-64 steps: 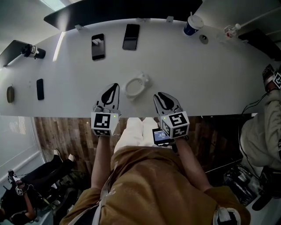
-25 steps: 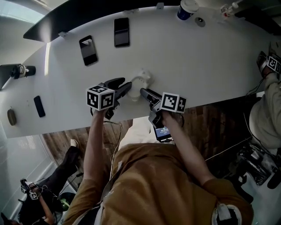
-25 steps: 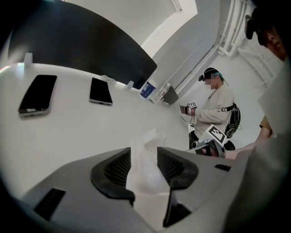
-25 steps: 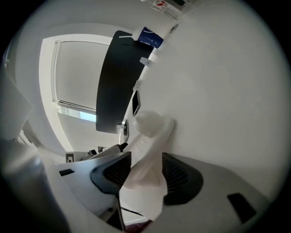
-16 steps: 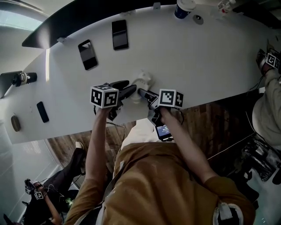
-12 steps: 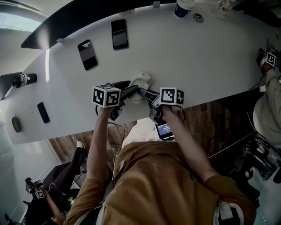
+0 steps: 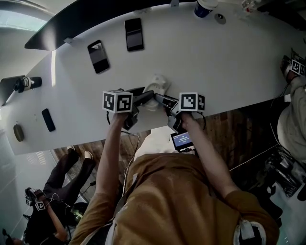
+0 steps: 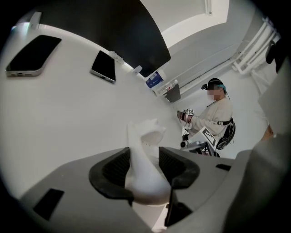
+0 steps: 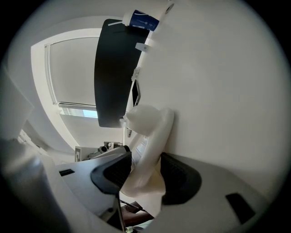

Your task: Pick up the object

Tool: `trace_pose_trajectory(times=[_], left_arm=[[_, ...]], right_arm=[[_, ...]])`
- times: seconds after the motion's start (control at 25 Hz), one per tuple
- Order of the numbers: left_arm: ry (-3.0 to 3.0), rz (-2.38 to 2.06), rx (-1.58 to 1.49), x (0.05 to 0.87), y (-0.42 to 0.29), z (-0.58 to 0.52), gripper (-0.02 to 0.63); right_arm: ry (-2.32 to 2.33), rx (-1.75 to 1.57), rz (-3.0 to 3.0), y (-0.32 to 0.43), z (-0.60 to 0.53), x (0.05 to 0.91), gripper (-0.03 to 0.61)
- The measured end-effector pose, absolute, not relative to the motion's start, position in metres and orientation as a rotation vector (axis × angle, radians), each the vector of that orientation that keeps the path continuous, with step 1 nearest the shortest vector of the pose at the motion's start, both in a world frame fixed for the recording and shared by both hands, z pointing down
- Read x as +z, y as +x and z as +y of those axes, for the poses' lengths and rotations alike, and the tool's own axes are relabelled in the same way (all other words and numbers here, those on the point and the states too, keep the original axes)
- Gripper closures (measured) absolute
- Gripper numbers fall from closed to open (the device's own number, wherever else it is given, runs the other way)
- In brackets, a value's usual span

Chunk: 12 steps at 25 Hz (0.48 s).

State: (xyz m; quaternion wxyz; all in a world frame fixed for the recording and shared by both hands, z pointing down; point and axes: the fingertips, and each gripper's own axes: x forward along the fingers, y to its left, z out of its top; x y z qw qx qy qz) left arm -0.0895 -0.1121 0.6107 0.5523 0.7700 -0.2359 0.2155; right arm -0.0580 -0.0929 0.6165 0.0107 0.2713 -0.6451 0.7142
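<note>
A white plastic ring-shaped piece (image 7: 157, 86) lies on the white table (image 7: 229, 62) near its front edge. My left gripper (image 7: 148, 97) comes at it from the left and my right gripper (image 7: 160, 98) from the right, their tips meeting at it. In the left gripper view the piece (image 8: 143, 154) stands between the two black pads of the left gripper (image 8: 144, 160), whose jaws are spread wide around it. In the right gripper view the piece (image 9: 148, 141) fills the gap of the right gripper (image 9: 145, 170) and leans on one pad. It still rests on the table.
Two dark phones (image 7: 134, 34) (image 7: 98, 56) lie farther back. A small dark device (image 7: 48, 119) sits at the left and a blue-and-white cup (image 7: 203, 7) at the far edge. Another person (image 7: 294, 119) sits at the right end. The front edge runs just below the grippers.
Both grippers have moved from the table's front edge to the white piece, closing in on it from left and right. The piece itself has not moved.
</note>
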Motion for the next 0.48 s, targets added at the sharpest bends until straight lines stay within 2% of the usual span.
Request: trace_pose_trajectory(times=[0.24,0.48], left_arm=[[1.905,-0.576,0.587,0.607,-0.092,-0.109,0.425],[1.974,-0.637,0.522,0.588,-0.089,-0.11,0.425]], right_arm=[[0.849,2.084,-2.13,-0.056,-0.095,0.603,0.385],[0.844,1.811,-2.294,-0.052,-0.103,0.579,0.386]])
